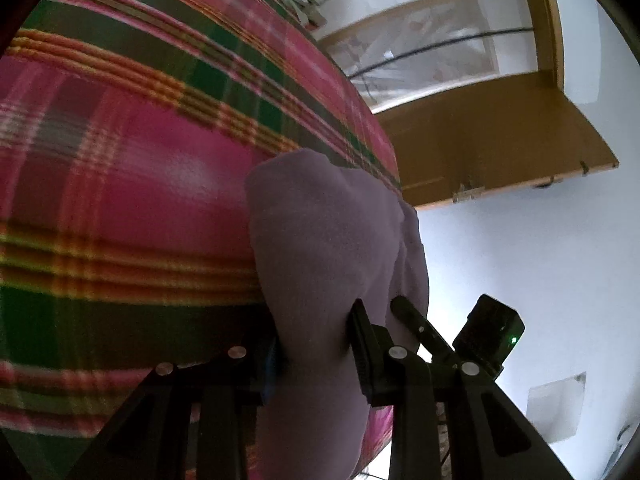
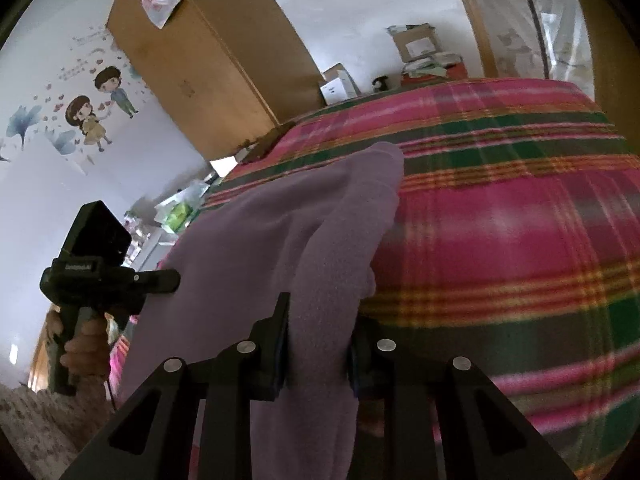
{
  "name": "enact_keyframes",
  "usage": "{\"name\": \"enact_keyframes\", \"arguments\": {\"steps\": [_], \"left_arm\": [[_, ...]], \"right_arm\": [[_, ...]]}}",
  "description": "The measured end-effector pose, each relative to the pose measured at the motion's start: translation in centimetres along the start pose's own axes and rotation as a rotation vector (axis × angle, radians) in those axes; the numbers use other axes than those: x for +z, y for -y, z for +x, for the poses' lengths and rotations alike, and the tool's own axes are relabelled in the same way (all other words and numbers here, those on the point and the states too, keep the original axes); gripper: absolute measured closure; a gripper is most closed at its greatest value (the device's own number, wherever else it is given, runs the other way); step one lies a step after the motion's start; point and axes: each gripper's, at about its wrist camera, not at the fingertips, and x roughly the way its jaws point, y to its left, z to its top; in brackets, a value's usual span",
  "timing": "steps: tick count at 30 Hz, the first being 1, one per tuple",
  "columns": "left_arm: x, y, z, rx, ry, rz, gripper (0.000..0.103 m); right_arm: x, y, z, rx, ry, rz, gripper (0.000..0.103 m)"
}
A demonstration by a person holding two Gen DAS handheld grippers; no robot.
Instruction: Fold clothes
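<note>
A lilac fleece garment (image 1: 320, 240) is raised off a bed covered by a pink and green plaid blanket (image 1: 140, 160). My left gripper (image 1: 316, 332) is shut on one bunched edge of it; its left finger is hidden behind the cloth. In the right wrist view the same garment (image 2: 280, 232) drapes away over the blanket (image 2: 500, 240), and my right gripper (image 2: 320, 320) is shut on another bunched edge. The two grippers sit close side by side. The right gripper's black housing (image 1: 490, 332) shows beside the left one. A hand (image 2: 84, 344) holds the left gripper's handle.
A wooden door (image 1: 480, 132) stands open beyond the bed's edge. A tall wooden wardrobe (image 2: 200, 60) and cardboard boxes (image 2: 416, 44) stand behind the bed. Cartoon stickers (image 2: 92, 116) decorate the white wall. Small clutter (image 2: 180, 212) lies near the bed's far corner.
</note>
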Motion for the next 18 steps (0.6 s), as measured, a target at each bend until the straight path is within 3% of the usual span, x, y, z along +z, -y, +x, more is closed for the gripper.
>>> {"name": "enact_keyframes", "arguments": {"steps": [18], "left_arm": [[5.4, -3.1, -2.9, 0.053, 0.114, -0.080, 0.071]], "right_arm": [[4.8, -2.4, 6.6, 0.019, -0.010, -0.021, 0.079]]}}
